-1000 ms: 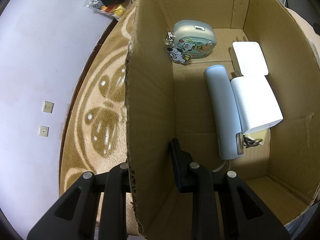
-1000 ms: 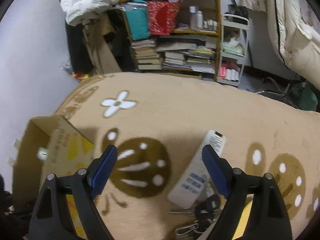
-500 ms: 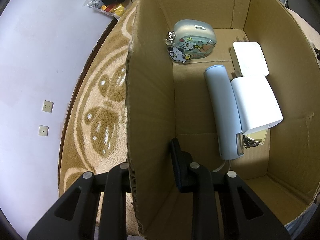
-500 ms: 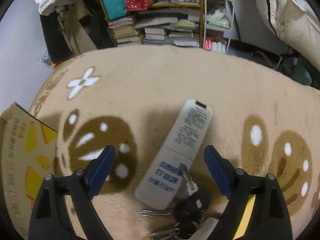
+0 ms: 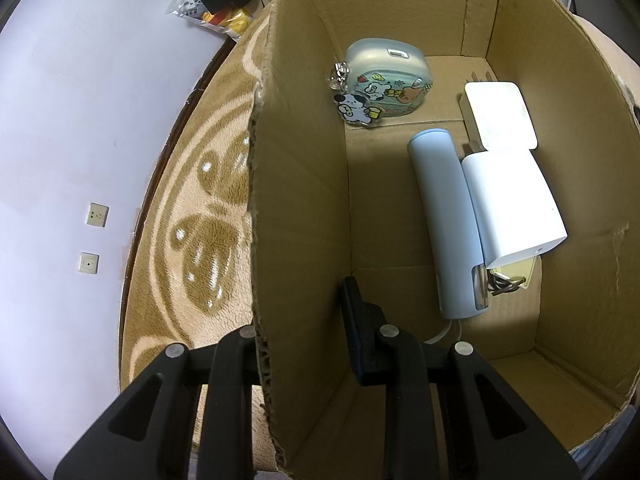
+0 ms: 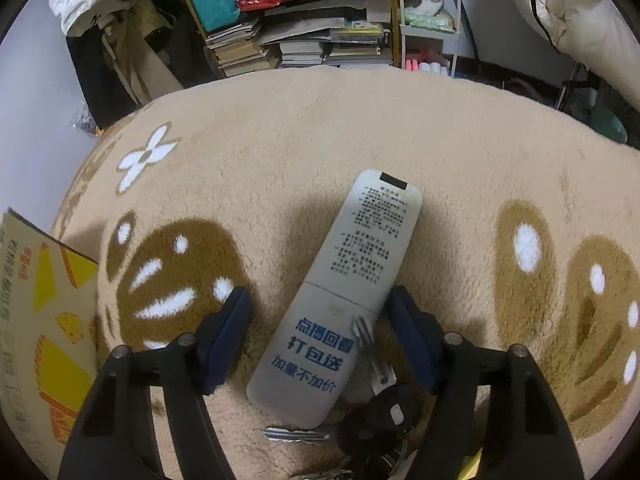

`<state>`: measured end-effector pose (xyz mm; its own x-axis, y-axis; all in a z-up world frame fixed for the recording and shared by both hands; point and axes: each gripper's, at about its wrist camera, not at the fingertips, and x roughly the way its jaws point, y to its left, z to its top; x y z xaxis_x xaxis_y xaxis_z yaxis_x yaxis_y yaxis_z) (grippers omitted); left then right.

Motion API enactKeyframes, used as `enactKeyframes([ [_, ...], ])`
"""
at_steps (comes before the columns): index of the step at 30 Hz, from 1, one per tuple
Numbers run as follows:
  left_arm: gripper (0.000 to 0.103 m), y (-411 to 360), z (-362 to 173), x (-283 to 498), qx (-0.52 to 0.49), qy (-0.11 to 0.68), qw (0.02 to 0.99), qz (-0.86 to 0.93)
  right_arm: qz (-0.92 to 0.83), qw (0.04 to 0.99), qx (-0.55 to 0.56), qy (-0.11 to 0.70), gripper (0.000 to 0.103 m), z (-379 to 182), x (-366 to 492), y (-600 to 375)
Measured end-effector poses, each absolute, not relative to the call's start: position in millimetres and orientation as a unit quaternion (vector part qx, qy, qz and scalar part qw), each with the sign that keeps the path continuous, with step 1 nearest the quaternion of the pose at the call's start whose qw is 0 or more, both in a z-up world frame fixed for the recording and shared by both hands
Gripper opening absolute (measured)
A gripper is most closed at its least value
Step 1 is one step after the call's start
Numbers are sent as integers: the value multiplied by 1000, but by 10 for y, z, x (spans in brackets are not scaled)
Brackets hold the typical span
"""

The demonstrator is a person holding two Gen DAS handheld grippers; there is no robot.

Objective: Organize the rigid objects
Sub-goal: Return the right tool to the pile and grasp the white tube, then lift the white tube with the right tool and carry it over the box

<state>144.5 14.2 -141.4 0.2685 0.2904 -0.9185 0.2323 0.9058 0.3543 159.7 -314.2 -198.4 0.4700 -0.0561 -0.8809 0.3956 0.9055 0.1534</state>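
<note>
- Now the remote control is the thing in play: a pale grey bar lying face down on the beige rug, just below centre of the right wrist view, its printed back up and blue lettering at the near end.
- Right gripper is low over it, jaws apart, one blue pad off each long side of the remote's near half. Neither pad looks to be touching yet; the left one stands further off than the right.
- Watch the bunch of keys at lower centre: a metal blade lies against the remote's right edge and a black fob sits just behind it, right by the right-hand finger.
- So the step in hand reads as the pick-up of the remote. Next move, by my judgement: settle a little lower, close across the remote's width, and keep that key blade out of the pinch.
- Over in the left wrist view, the left gripper is clamped on the side wall of the cardboard box, one finger outside, one inside, steadying it.
- Inside the box already: a decorated pouch at upper centre, a pale blue cylinder, and two white adapters to its right.
- Box corner also shows at the left edge of the right view, so the carry should be short and leftward.
</note>
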Motion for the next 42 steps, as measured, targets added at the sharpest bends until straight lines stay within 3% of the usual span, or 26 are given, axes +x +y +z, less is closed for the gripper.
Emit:
enactKeyframes([
  [2,23,135,-1413,1444,216,605,766,20,-139,844,145,498,69,-2005,1613,-3080],
  [7,23,117,-1418,1438,218,605,766,19,-155,847,149,487,48,-1947,1585,-3093],
  [10,23,111,-1422,1434,218,605,766,19,-153,851,150,480,45,-1909,1584,-3076],
  [42,24,147,-1446,1461,215,606,766,17,-32,915,186,356,43,-798,1437,-2446],
])
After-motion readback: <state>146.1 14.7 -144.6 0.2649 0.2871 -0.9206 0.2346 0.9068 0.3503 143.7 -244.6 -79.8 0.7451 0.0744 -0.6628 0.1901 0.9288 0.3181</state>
